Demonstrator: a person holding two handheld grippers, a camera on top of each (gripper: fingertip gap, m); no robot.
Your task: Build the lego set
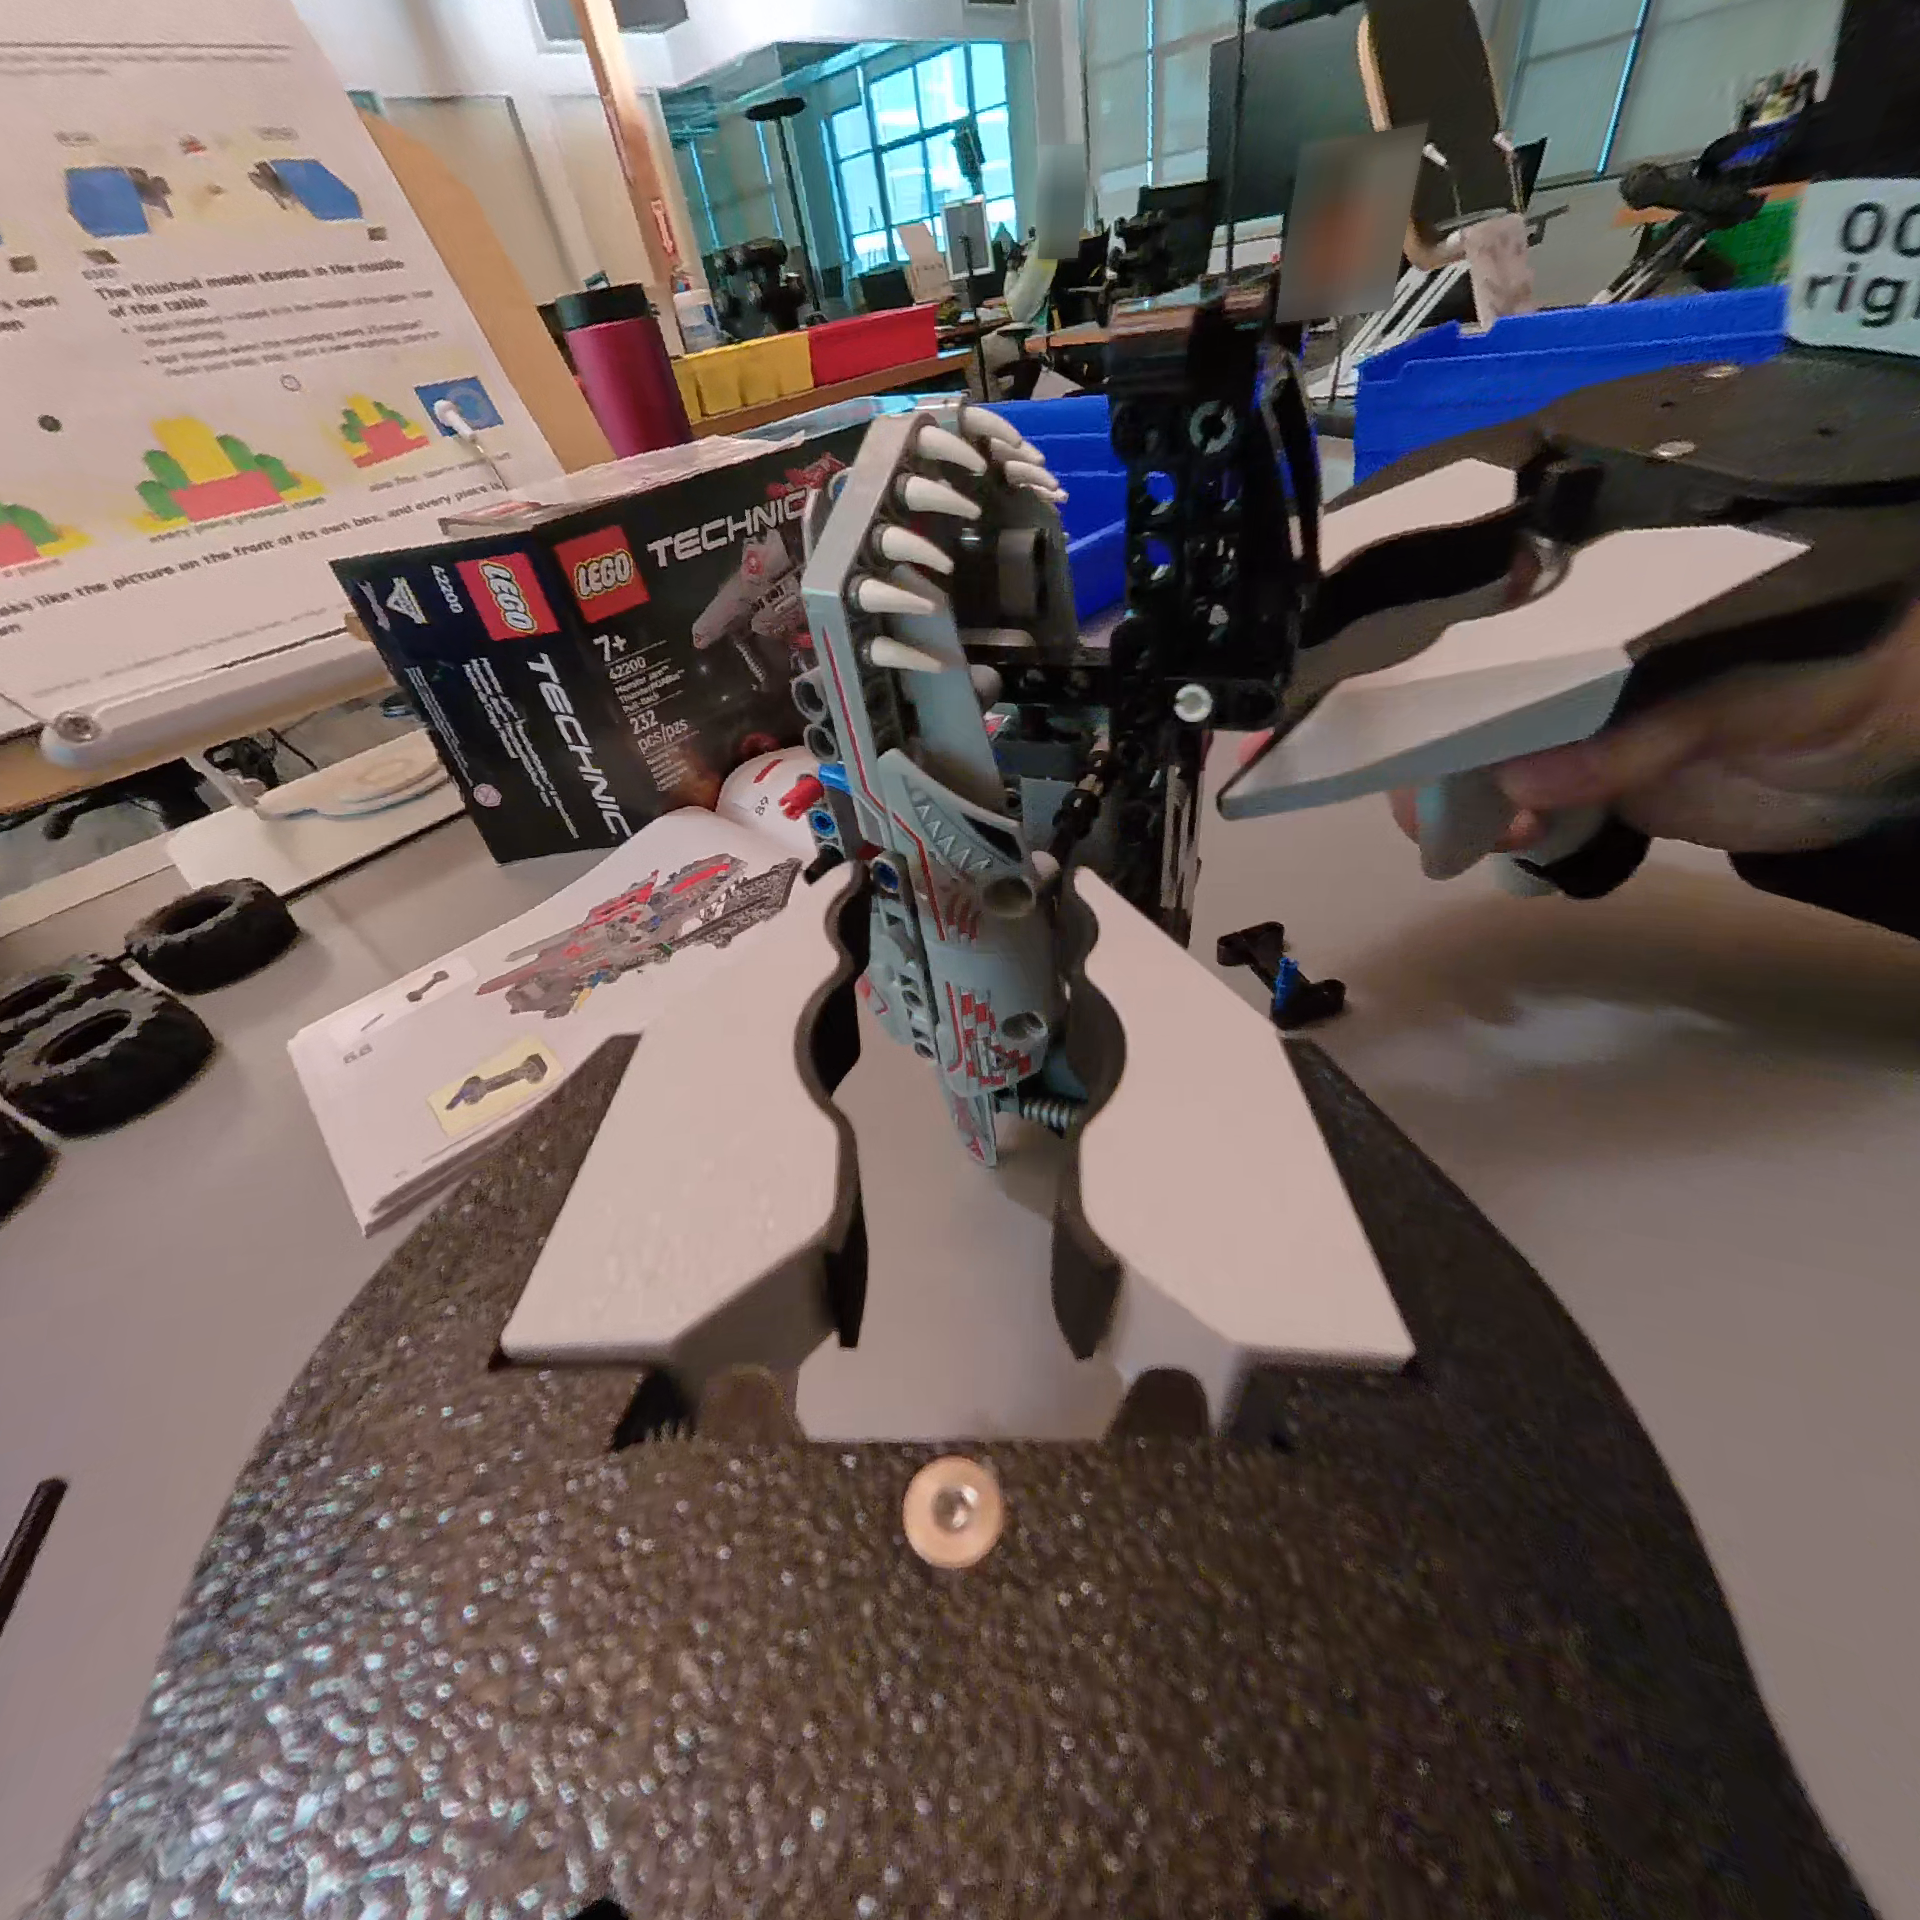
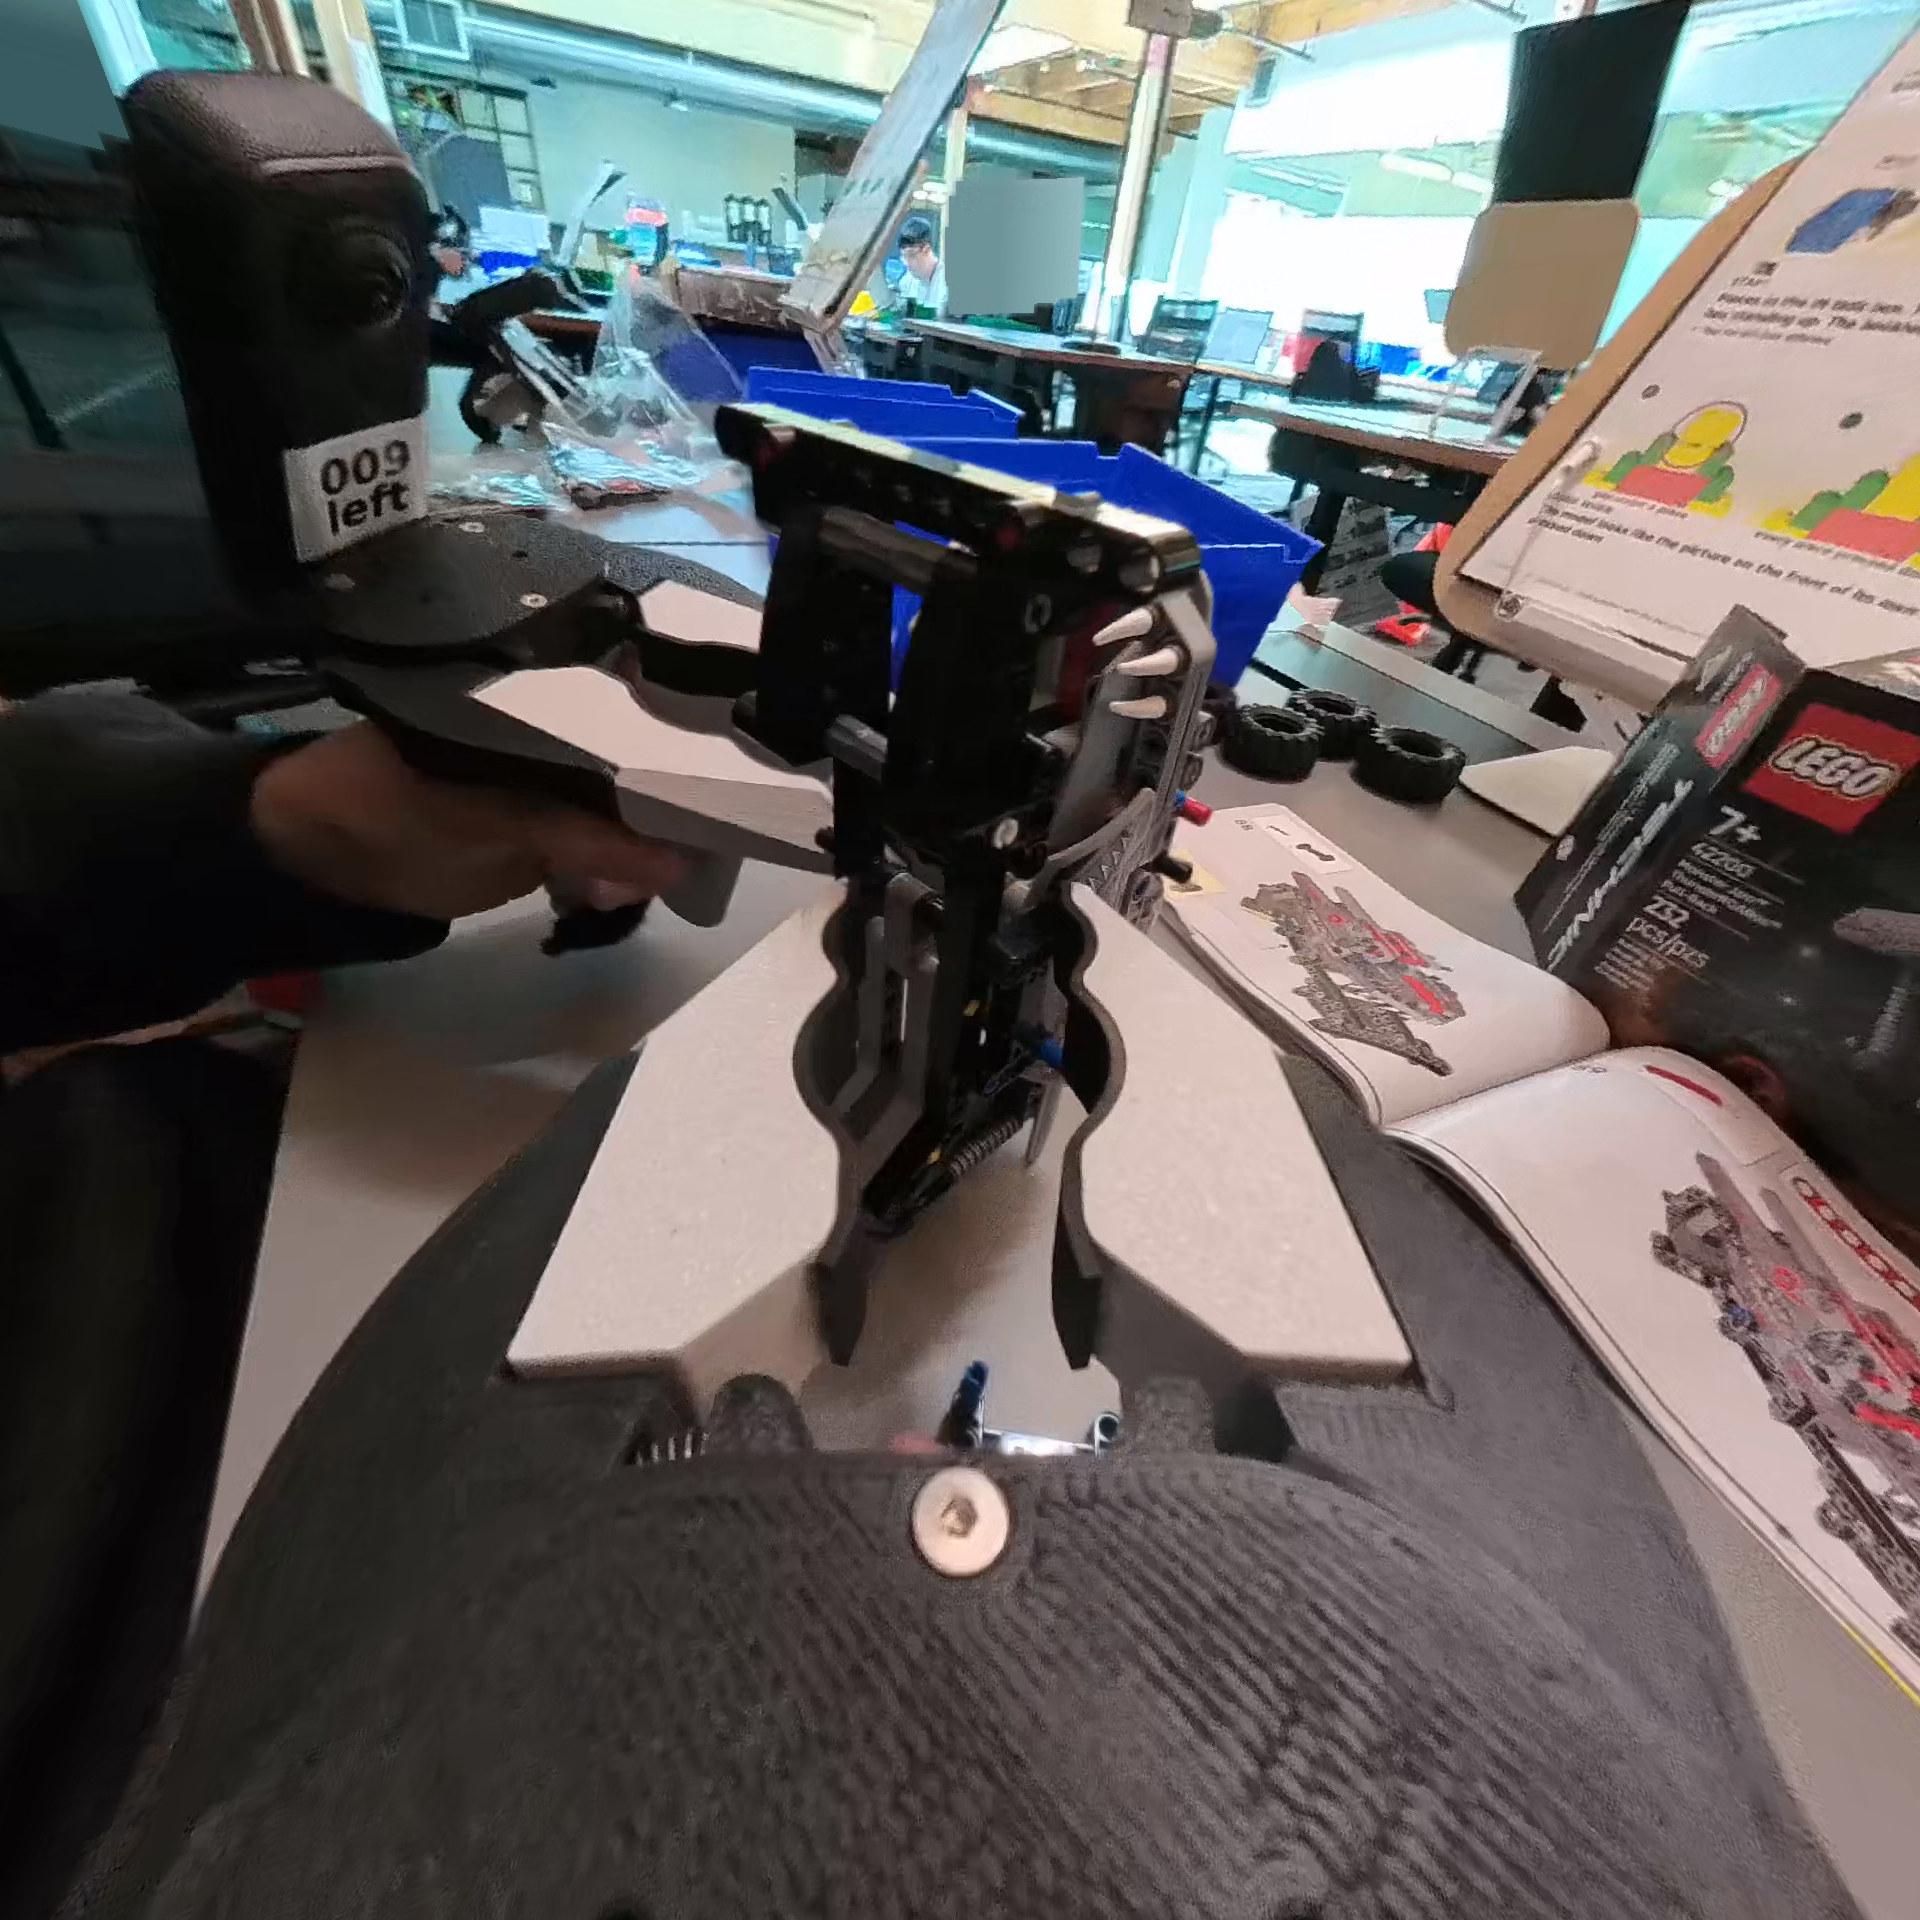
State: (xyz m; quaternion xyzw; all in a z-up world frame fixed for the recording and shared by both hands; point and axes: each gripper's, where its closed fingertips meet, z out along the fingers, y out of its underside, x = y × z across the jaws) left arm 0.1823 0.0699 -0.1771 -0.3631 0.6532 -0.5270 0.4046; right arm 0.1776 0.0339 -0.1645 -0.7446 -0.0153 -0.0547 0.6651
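A partly built Lego model [image 1: 935, 727] stands upright above the grey table, with a grey side panel, a row of white teeth and a black beam frame. My left gripper [image 1: 961, 935] is shut on its lower grey panel, a finger on each side. My right gripper [image 1: 1288, 665] comes in from the right and clamps the black frame. In the right wrist view, the model [image 2: 966, 675] rises between the fingers of my right gripper [image 2: 956, 935], which is shut on its black lower part. My left gripper [image 2: 800, 727] grips it from the left.
The Lego box [image 1: 582, 665] and an open instruction booklet [image 1: 540, 1018] lie behind the model. Black tyres [image 1: 104, 1039] sit at the left. A small black piece with a blue pin [image 1: 1283, 977] lies on the table. Blue bins [image 1: 1558, 374] stand behind, and an instruction board [image 1: 208, 312] at the left. About 5 cm separates my left fingertips from my right.
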